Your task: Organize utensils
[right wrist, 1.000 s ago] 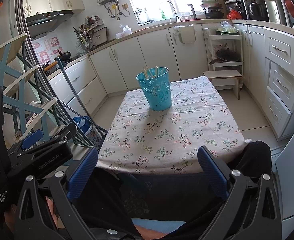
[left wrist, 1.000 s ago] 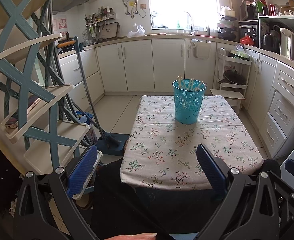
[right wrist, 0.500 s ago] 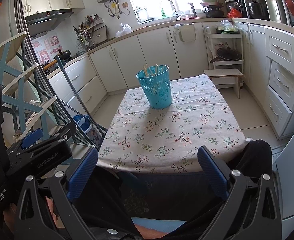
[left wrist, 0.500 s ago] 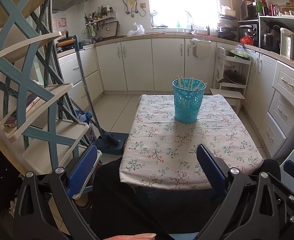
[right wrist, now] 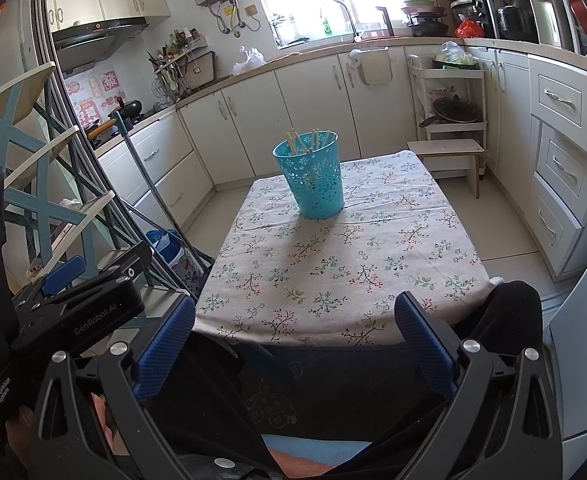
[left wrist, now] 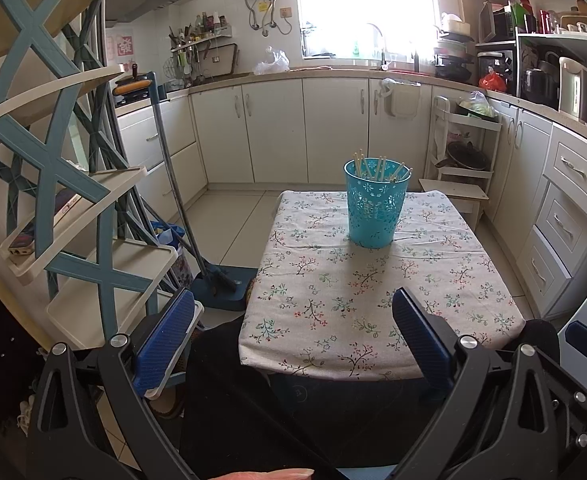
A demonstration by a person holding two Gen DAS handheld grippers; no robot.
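A turquoise perforated basket [left wrist: 376, 201] stands toward the far end of a table with a floral cloth [left wrist: 373, 292]. Several wooden chopsticks [left wrist: 379, 167] stand inside it. It also shows in the right wrist view [right wrist: 315, 176] with the chopsticks [right wrist: 305, 140]. My left gripper [left wrist: 293, 332] is open and empty, held back from the table's near edge. My right gripper [right wrist: 293, 336] is open and empty, also short of the near edge. The left gripper's body [right wrist: 73, 300] shows at the left of the right wrist view.
A blue-and-cream shelf rack [left wrist: 53, 184] stands at the left. A broom and dustpan [left wrist: 213, 280] lean by the table's left side. White cabinets [left wrist: 301, 128] line the back and right walls. A small wooden stool [right wrist: 447, 150] is behind the table.
Both grippers have shifted slightly; the basket and table sit a little differently in the views. Nothing was taken hold of or let go.
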